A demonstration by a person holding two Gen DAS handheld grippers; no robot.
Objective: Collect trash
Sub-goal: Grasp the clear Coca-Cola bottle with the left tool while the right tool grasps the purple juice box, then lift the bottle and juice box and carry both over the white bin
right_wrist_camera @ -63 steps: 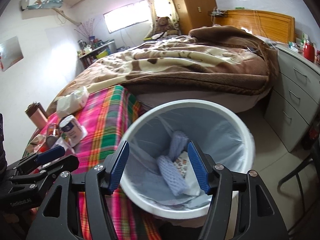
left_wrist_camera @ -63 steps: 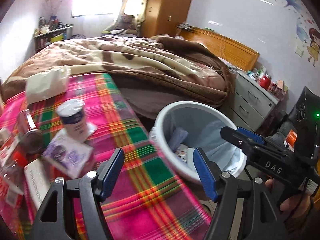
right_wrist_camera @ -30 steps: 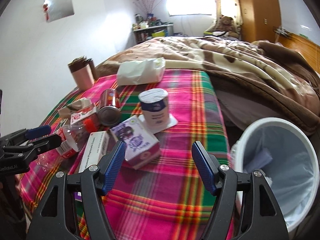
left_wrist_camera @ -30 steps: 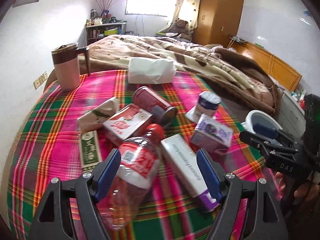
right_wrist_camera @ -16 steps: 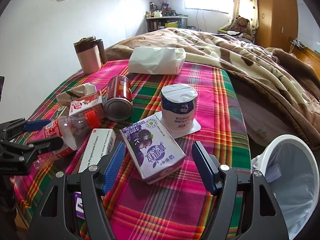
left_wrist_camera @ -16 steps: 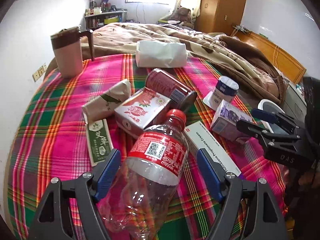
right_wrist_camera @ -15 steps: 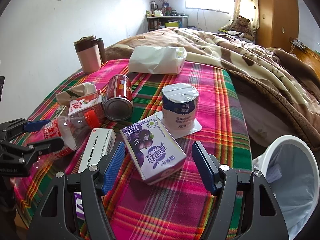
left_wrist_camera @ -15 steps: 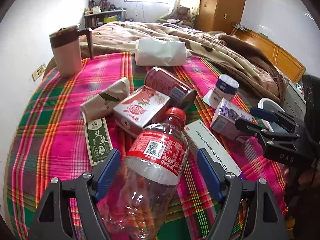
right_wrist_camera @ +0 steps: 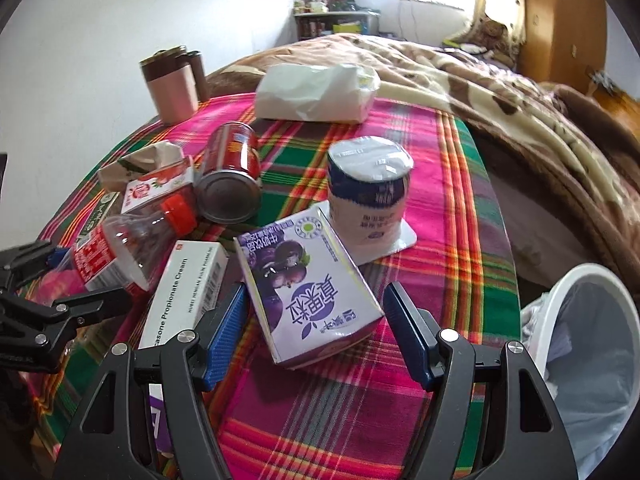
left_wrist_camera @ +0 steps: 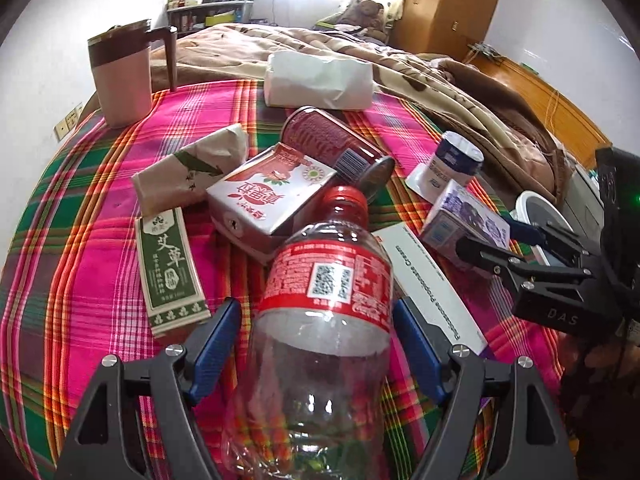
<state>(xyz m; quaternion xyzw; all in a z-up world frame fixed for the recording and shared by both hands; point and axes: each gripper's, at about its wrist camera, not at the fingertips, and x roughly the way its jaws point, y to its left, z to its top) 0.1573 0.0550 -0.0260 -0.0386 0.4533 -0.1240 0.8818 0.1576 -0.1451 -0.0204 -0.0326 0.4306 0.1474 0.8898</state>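
both wrist cams close, angled down, shared tablecloth (left_wrist_camera: 100,248)

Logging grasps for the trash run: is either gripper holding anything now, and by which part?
Nothing held. Left gripper straddles the clear plastic bottle; right gripper straddles the purple carton.

Between your left tongs (left_wrist_camera: 316,344), the clear bottle (left_wrist_camera: 320,320) runs off the bottom edge, its base unseen, and it hides the near corner of the red carton (left_wrist_camera: 272,196) beyond. Right of your right tongs (right_wrist_camera: 312,332), the white bin (right_wrist_camera: 592,344) is cut by the frame edge. The white box (right_wrist_camera: 184,292) passes behind the left finger; its label is only partly readable.
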